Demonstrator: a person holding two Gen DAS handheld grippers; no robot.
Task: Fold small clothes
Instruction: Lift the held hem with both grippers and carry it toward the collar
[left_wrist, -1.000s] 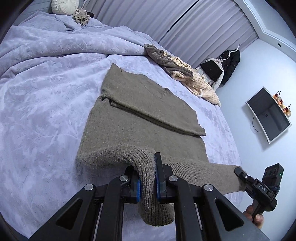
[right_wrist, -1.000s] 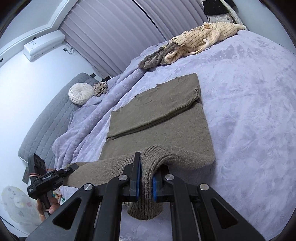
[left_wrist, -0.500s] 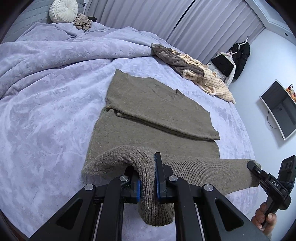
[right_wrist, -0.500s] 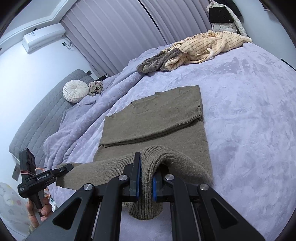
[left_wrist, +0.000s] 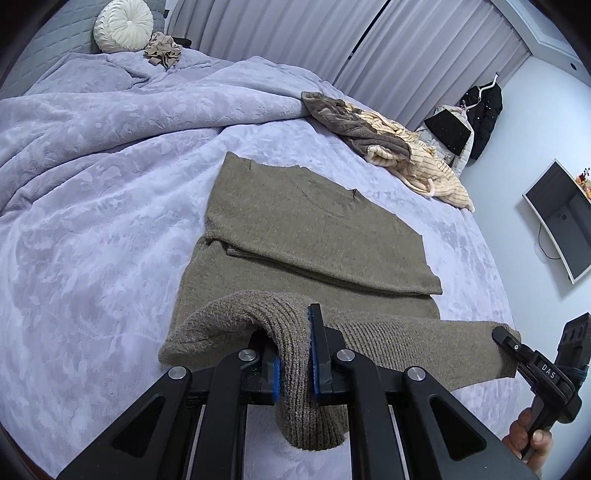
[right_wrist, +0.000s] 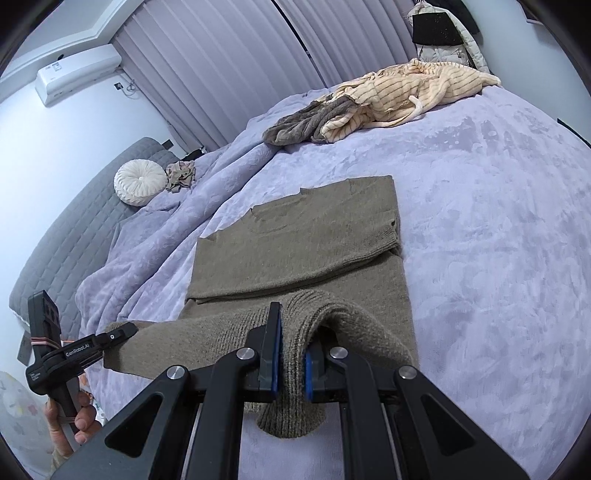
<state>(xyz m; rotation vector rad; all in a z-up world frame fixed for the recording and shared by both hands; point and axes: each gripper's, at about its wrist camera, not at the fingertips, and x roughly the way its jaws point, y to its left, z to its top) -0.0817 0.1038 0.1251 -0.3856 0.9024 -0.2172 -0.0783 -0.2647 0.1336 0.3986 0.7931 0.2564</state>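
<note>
An olive-brown knit sweater (left_wrist: 314, 229) (right_wrist: 295, 251) lies flat on the lavender bed cover (left_wrist: 92, 221), its sleeves folded across the chest. The ribbed bottom hem is lifted off the bed and stretched between the two grippers. My left gripper (left_wrist: 295, 354) is shut on the hem's left corner, with a fold of knit bulging out behind the pads. My right gripper (right_wrist: 291, 354) is shut on the right corner in the same way. Each wrist view shows the other tool at its edge: the right gripper (left_wrist: 506, 334) and the left gripper (right_wrist: 122, 330), each pinching its end of the hem in a person's hand.
A heap of grey and cream striped clothes (left_wrist: 388, 147) (right_wrist: 388, 96) lies at the bed's far side. A round white cushion (left_wrist: 123, 24) and a crumpled beige cloth (left_wrist: 162, 50) sit by the headboard. A screen (left_wrist: 565, 218) hangs on the right wall, and curtains run behind the bed.
Both grippers have carried the pinched hem a little upward and forward over the sweater's lower body. The grips are unchanged and the rest of the sweater lies as before.
</note>
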